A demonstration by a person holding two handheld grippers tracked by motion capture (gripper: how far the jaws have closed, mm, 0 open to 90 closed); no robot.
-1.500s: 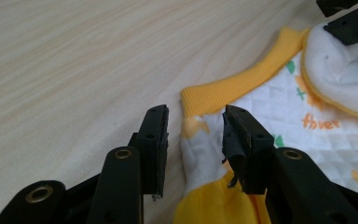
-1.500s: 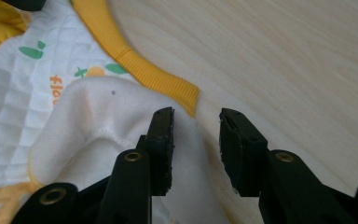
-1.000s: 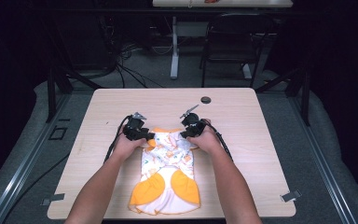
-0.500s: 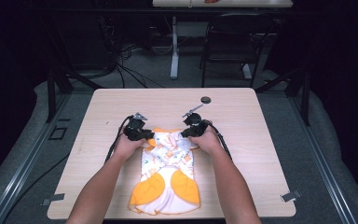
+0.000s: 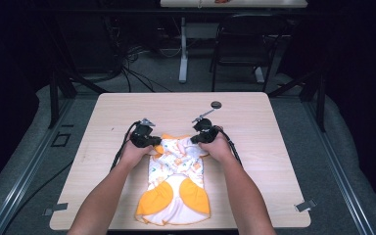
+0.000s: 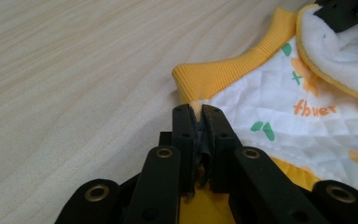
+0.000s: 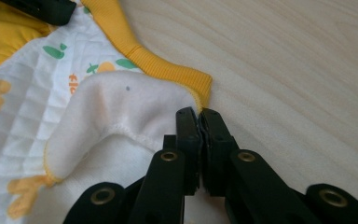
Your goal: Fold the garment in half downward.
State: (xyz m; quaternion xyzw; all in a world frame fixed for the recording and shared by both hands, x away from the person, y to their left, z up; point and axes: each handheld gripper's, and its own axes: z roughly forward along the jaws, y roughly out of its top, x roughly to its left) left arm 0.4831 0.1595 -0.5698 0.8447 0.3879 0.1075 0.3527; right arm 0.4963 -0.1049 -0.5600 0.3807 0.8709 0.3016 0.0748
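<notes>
Table (image 5: 254, 127) brightly lit from above, surroundings dark; close views sharp, far edges soft.

The left gripper (image 6: 197, 112), jaws just closing, pinches the yellow ribbed hem of a quilted white printed garment (image 6: 279, 107) on the pale wooden table (image 6: 74, 70).

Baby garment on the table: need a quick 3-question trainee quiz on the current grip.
1. True or false: both hand-held grippers are shut on the garment.
2. Which part does the left hand-held gripper pinch? A) orange ribbed waistband corner B) a foot end C) nothing
3. What small dark round thing lies beyond the right hand-held gripper in the high view?

Key:
1. True; their jaws have just been closing, with fabric between them.
2. A, the orange ribbed waistband.
3. A small dark disc on the table.
</notes>
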